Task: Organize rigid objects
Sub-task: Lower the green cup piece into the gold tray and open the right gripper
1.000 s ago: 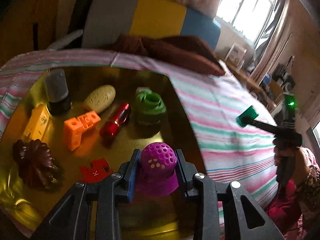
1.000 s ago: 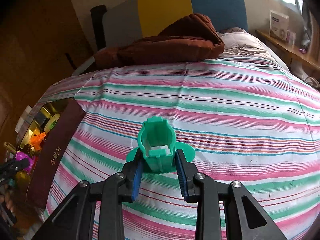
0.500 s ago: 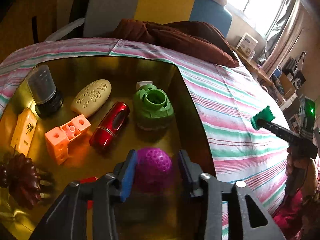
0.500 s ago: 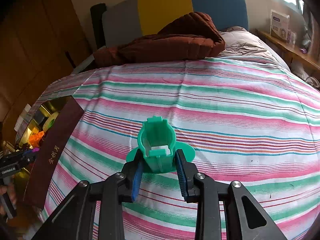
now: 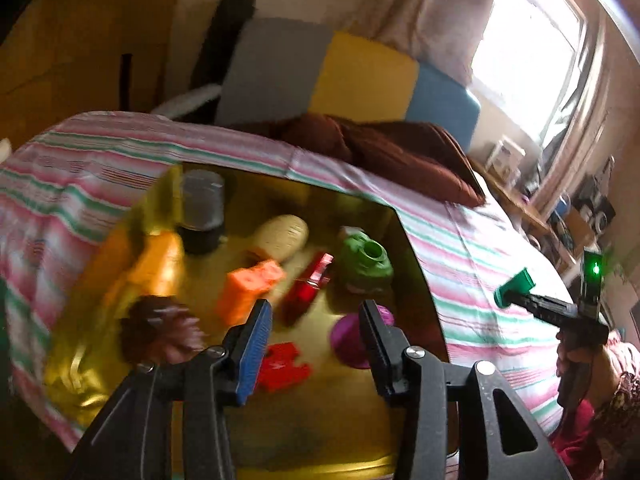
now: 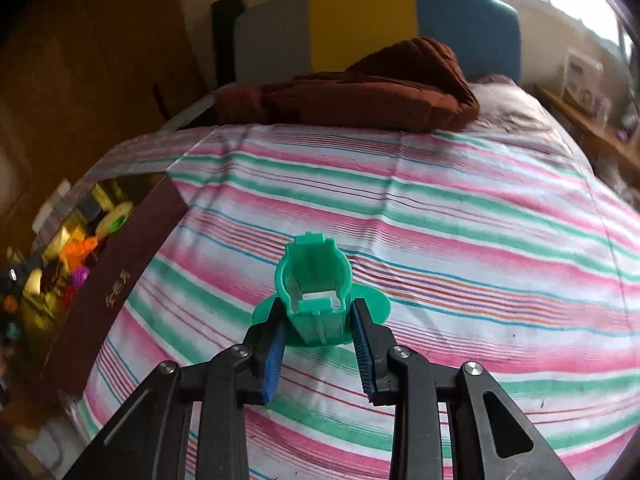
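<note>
The left wrist view shows the left claw (image 5: 314, 320) with its jaws just opened and nothing between its blue pads, above a gold-lined box (image 5: 416, 264) lying at the left edge of the striped bed (image 5: 472, 248); the purple perforated piece (image 5: 352, 340) sits on the box floor near its right wall, beside a red puzzle piece (image 5: 284, 366), with an orange block (image 5: 250, 286), a red capsule (image 5: 306, 290) and a green ring-shaped piece (image 5: 366, 262) behind, all blurred. The right wrist view shows the right claw (image 6: 318, 330) clamped narrowly on a teal plastic holder (image 6: 314, 280) held upright over the middle of the bed, well apart from the box at the left edge.
</note>
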Motion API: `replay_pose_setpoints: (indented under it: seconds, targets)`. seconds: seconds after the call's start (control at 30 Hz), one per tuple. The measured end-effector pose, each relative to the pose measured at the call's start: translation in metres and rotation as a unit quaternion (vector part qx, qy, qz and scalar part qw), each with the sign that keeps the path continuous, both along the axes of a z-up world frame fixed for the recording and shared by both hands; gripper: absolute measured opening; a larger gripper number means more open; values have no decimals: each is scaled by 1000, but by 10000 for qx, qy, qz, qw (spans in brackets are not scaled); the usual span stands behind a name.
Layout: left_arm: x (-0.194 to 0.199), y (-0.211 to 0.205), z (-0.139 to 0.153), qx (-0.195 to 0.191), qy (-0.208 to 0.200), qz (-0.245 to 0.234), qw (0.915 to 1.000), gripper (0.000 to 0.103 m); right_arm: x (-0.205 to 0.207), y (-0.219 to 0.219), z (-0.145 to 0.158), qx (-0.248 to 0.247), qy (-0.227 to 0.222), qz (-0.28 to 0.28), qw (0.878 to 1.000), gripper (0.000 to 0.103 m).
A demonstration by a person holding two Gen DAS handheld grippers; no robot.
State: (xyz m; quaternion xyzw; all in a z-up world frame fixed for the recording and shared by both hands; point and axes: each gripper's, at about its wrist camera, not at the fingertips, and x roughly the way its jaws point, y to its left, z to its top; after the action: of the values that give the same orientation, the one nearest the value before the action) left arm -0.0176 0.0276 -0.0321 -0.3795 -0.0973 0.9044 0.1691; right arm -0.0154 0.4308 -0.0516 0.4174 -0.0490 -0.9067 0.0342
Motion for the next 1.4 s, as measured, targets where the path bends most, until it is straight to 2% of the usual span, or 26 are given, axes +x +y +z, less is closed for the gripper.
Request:
replay_pose_setpoints:
  seconds: [0.1, 0.2, 0.3, 0.47, 0.63, 0.7, 0.83, 1.03, 1.13, 1.27, 1.4]
  targets:
    - [0, -21, 4, 286, 4, 170, 9994, 46, 2, -10, 7, -1, 19, 115, 9999, 32]
    - [3, -41, 5, 428, 3, 419, 9982, 48, 6, -22, 19, -405, 80, 137, 9991, 32]
    - [4, -51, 4, 458, -23, 521, 9976, 51, 13, -49, 34, -799, 185, 420, 9957, 32]
    - [9, -57, 6, 391, -12, 602, 9974, 51, 21, -128, 50, -676, 199, 1222, 9900, 32]
    - [15, -66, 18, 216, 116, 720, 9971, 51, 22, -196, 46, -607, -2, 1797, 9819, 32]
    - [17, -72, 24, 131, 200, 821, 9963, 52, 19, -224, 38, -406, -129, 1975, 9794, 32]
    - [22, -85, 29, 22, 290, 1082, 9937, 55, 7, -251, 18, -342, -564, 1961, 9784, 32]
    - [24, -99, 29, -126, 151, 1655, 9860, 57, -5, -273, -10, -189, -1015, 1658, 9807, 32]
    - [26, -99, 31, -196, 155, 1817, 9830, 57, -4, -279, -13, 15, -972, 1592, 9824, 35]
    - [29, -92, 36, -282, 221, 1794, 9831, 57, 3, -278, -12, -50, -1030, 1608, 9816, 40]
    - [34, -79, 42, -501, 332, 1692, 9838, 57, 15, -275, -4, -74, -866, 1575, 9837, 51]
